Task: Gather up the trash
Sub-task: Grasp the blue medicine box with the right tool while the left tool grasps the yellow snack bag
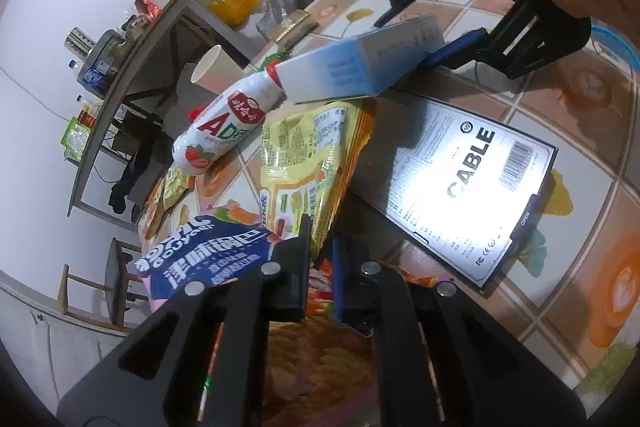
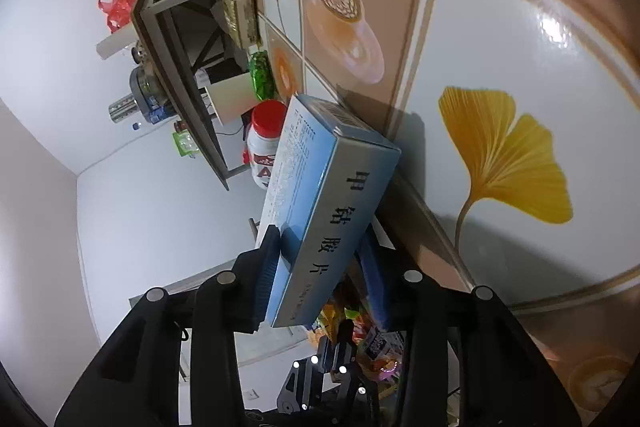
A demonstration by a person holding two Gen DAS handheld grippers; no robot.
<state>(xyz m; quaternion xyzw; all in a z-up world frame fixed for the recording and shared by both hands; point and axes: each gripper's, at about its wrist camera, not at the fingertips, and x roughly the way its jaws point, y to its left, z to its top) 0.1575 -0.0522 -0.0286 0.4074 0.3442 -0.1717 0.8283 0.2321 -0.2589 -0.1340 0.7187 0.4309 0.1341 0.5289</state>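
The right gripper [image 2: 320,267] clamps one end of the long blue-and-white cardboard box [image 2: 320,195], lifted above the tiled table [image 2: 500,47]. The left gripper [image 1: 320,259] pinches the yellow snack wrapper [image 1: 308,163] nearly shut. Risk: the box's far end touches the white strawberry-print bottle [image 1: 224,127], which may roll away.

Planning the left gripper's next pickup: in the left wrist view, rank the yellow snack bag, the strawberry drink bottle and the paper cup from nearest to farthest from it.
1. yellow snack bag: just ahead of the left gripper.
2. strawberry drink bottle: farther, up-left, lying on its side.
3. paper cup: farthest, behind the bottle at the table edge.
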